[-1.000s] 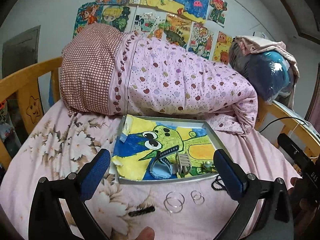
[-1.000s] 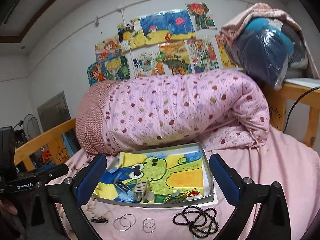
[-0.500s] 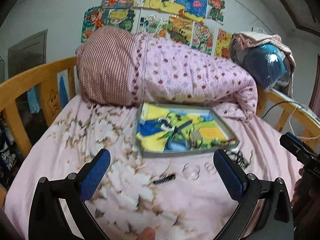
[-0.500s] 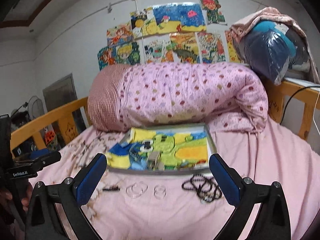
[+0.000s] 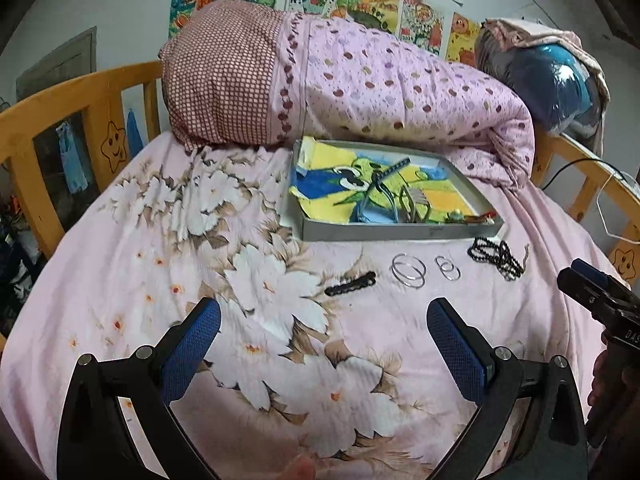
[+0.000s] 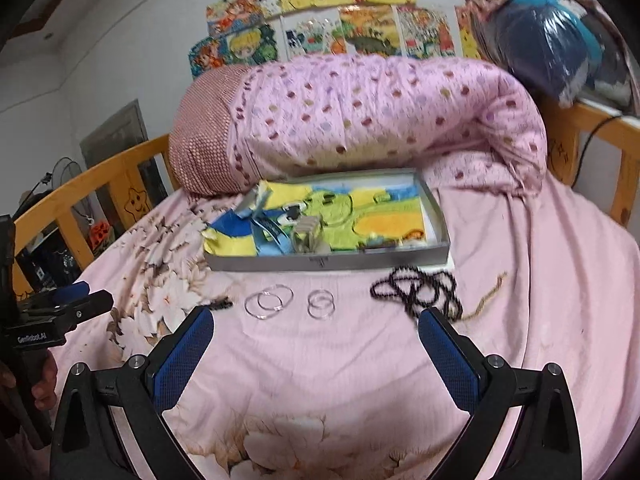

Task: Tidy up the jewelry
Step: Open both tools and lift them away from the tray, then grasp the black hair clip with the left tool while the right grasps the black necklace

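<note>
Two grippers: both with fingers spread wide and nothing between them, held over the bed.
Left gripper [image 5: 323, 348]: blue pads [image 5: 192, 348] above the flowered part of the sheet [image 5: 132, 280]; a fingertip shows at the bottom edge of its view.
Right gripper [image 6: 316, 354]: blue pads [image 6: 450, 356] above plain pink sheet, right of the left one; its side shows at the right edge of the left view, with a hand [image 5: 608, 376] below it.
Hand [image 6: 44, 376]: at the left edge of the right view, around the left gripper's handle.
Hair clip [image 5: 351, 283]: black, flat on the sheet, just beyond the left gripper, left end of a row of loose pieces.
Big rings [image 5: 408, 270]: thin hoops overlapping, right of the clip; how many I cannot tell.
Small rings [image 5: 447, 268]: a smaller overlapping pair, right of the big rings.
Beads [image 6: 416, 292]: black strand in loops, right end of the row, near the tray's right corner; a tan cord [image 6: 486, 300] trails from it to the right.
Tray [image 5: 384, 233]: grey, shallow, just beyond the row, lined with a bright cartoon drawing [image 5: 332, 168].
Inside the tray: a dark comb [image 5: 390, 170], a blue strap-like piece [image 5: 370, 214], a grey clip [image 6: 308, 234] and small bits near the right front corner, too blurred to name.
Quilt [image 5: 400, 92]: pink, dotted, rolled, behind the tray and touching its far edge.
Wall: drawings [image 6: 320, 28] in a cluster above the quilt.
</note>
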